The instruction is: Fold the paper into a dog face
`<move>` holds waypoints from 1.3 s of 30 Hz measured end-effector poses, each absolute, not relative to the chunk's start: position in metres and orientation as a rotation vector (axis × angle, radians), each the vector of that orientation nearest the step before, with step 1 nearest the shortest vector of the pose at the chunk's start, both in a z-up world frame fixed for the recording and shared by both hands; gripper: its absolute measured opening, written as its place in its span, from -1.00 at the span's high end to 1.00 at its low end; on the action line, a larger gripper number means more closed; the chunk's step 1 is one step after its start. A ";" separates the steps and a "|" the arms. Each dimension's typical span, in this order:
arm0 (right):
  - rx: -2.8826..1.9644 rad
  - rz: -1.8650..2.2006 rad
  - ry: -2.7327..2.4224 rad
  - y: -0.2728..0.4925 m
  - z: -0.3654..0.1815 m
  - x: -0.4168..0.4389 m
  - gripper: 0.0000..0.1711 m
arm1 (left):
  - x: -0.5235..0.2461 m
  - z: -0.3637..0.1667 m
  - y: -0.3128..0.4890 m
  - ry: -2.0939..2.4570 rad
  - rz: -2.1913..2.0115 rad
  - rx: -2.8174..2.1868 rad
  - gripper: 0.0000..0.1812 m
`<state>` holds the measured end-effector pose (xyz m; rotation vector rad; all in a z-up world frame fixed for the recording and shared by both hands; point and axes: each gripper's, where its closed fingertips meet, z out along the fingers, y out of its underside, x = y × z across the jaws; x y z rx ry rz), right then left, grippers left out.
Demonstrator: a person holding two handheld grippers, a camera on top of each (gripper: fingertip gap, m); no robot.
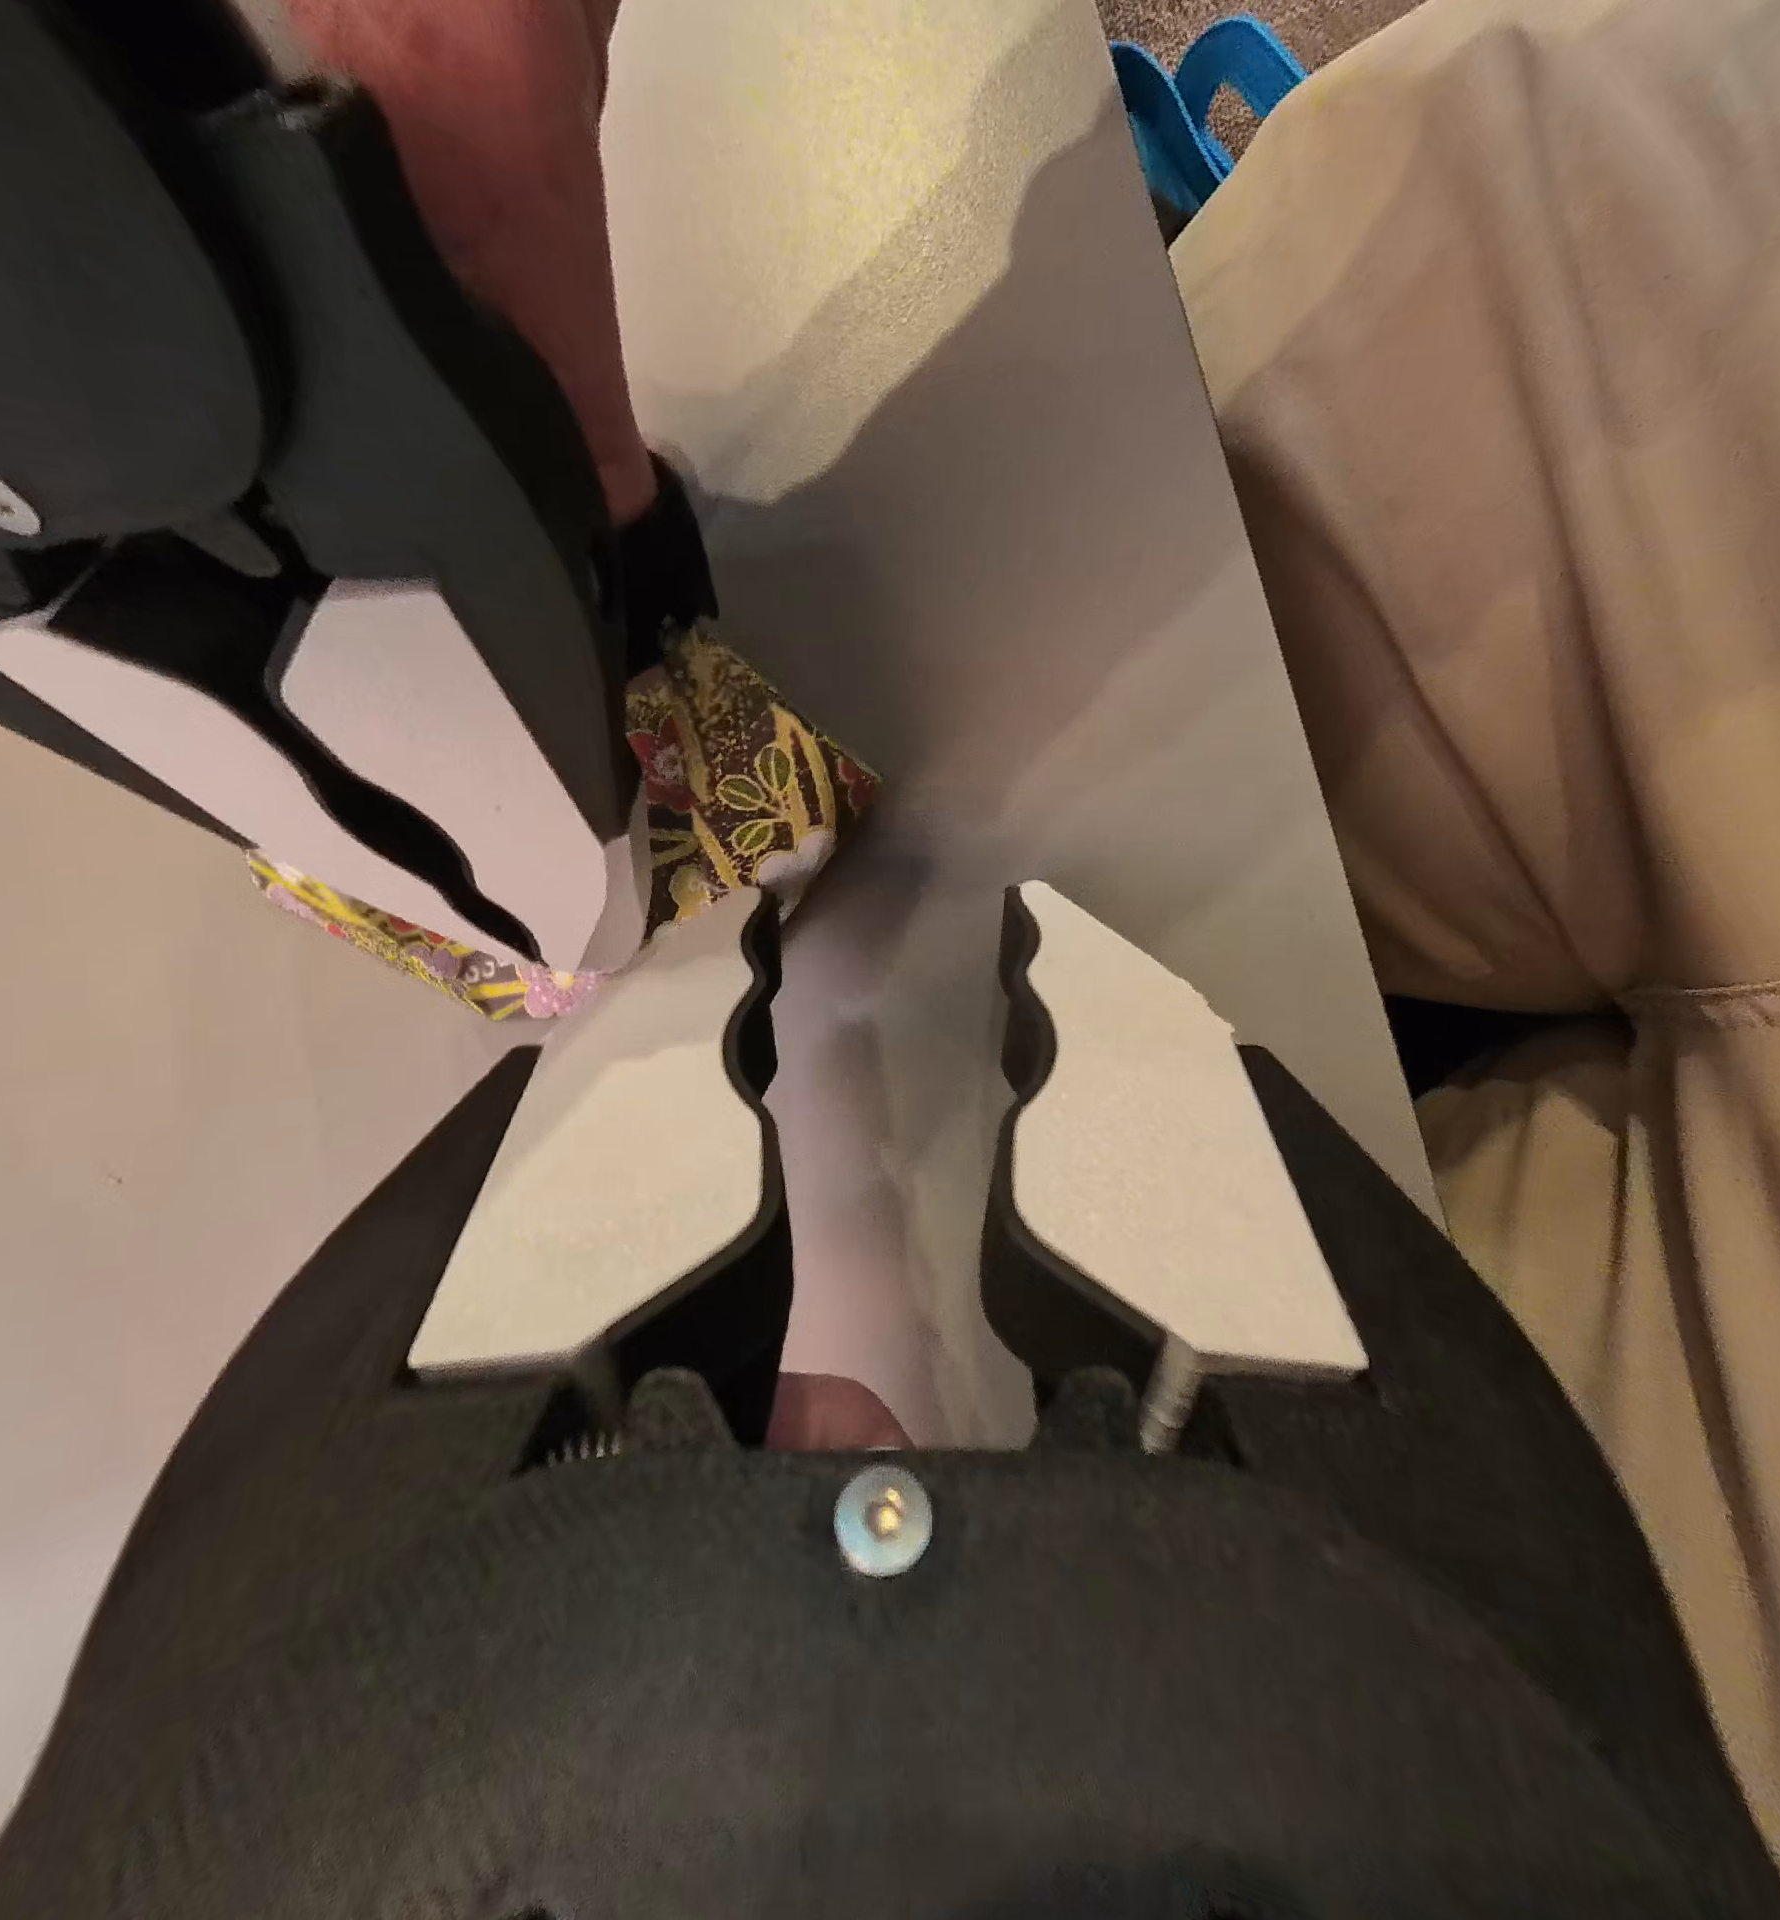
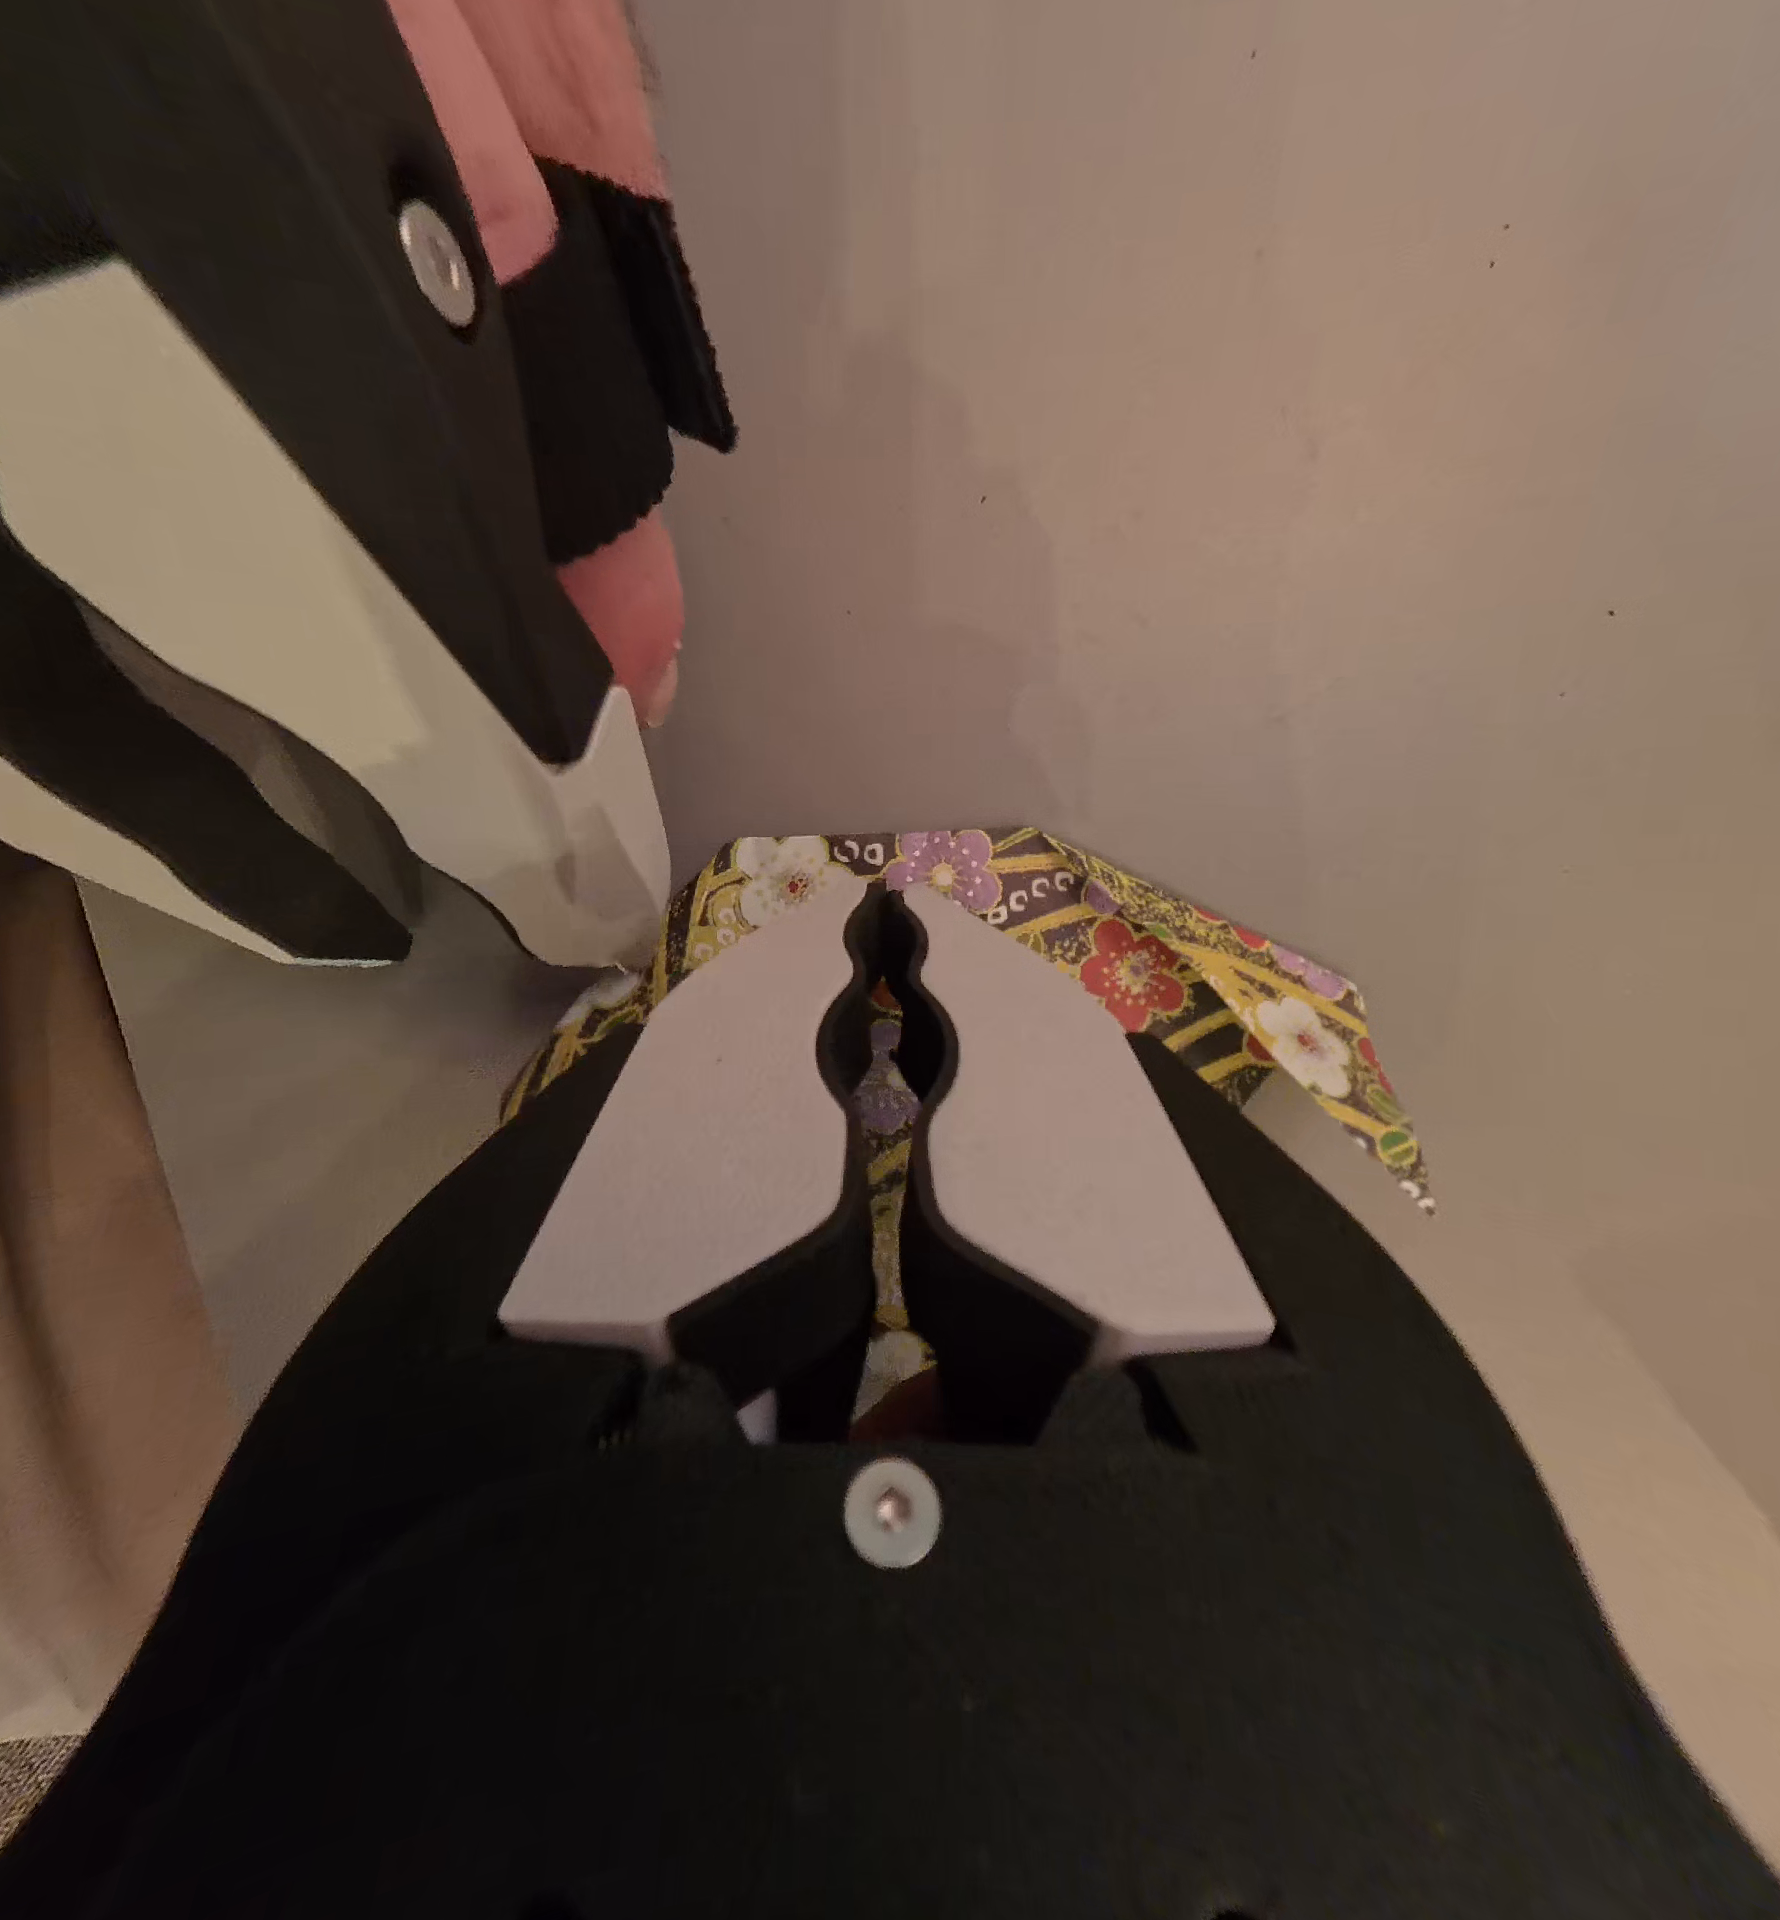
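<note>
The paper [image 2: 1135,961] is dark with a flower pattern and is partly folded, lying on the white table [image 2: 1281,520]. My right gripper [image 2: 888,902] is shut on the paper; the paper shows through the gaps between its jaws, and a folded flap [image 2: 1312,1049] sticks out to the right. In the left wrist view the paper [image 1: 751,779] lies just beyond my left gripper [image 1: 891,912], which is open, its left fingertip [image 1: 766,925] touching the paper's edge. The right gripper [image 1: 553,940] comes in there from the upper left and covers much of the paper.
A person's beige trousers [image 1: 1540,623] lie along the table's edge [image 1: 1208,416]. A blue object [image 1: 1198,104] sits beyond that edge. A hand [image 2: 574,104] holds the left gripper [image 2: 631,935], which shows at the upper left of the right wrist view.
</note>
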<state>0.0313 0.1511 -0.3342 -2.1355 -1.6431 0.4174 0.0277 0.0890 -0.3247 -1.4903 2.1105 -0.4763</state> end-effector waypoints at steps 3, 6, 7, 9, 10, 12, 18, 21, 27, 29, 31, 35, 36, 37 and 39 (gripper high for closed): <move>-2.135 0.422 -1.640 0.151 -0.334 0.031 1.00 | 0.029 -0.321 0.094 2.102 -0.460 -1.491 0.56; -2.133 0.427 -1.640 0.151 -0.334 0.031 1.00 | 0.028 -0.320 0.096 2.073 -0.480 -1.510 0.56; -2.133 0.430 -1.640 0.151 -0.334 0.031 1.00 | 0.028 -0.322 0.096 2.079 -0.475 -1.513 0.57; -2.130 0.431 -1.643 0.151 -0.334 0.031 1.00 | 0.029 -0.327 0.096 2.093 -0.447 -1.503 0.57; -2.130 0.433 -1.644 0.151 -0.334 0.031 1.00 | 0.030 -0.328 0.096 2.096 -0.452 -1.507 0.57; -2.130 0.438 -1.640 0.151 -0.334 0.031 1.00 | 0.032 -0.330 0.095 2.110 -0.454 -1.505 0.58; -2.131 0.455 -1.643 0.151 -0.334 0.031 1.00 | 0.035 -0.331 0.091 2.175 -0.464 -1.497 0.64; -2.137 0.485 -1.639 0.150 -0.334 0.031 1.00 | 0.036 -0.332 0.090 2.202 -0.480 -1.504 0.66; -2.165 0.554 -1.603 0.148 -0.332 0.035 0.95 | 0.037 -0.333 0.090 2.225 -0.529 -1.570 0.68; -2.168 0.577 -1.570 0.148 -0.323 0.042 0.94 | 0.038 -0.334 0.090 2.226 -0.539 -1.589 0.69; -2.175 0.653 -1.529 0.141 -0.309 0.048 0.94 | 0.039 -0.334 0.090 2.227 -0.545 -1.599 0.69; -2.230 0.781 -1.457 0.120 -0.295 0.064 0.81 | 0.038 -0.334 0.090 2.233 -0.541 -1.604 0.69; -2.248 0.815 -1.438 0.114 -0.295 0.066 0.78 | 0.039 -0.334 0.090 2.234 -0.541 -1.608 0.69; -2.270 0.845 -1.420 0.109 -0.297 0.068 0.75 | 0.039 -0.334 0.090 2.233 -0.541 -1.612 0.69; -2.298 0.854 -1.407 0.101 -0.307 0.068 0.73 | 0.039 -0.334 0.090 2.231 -0.534 -1.617 0.69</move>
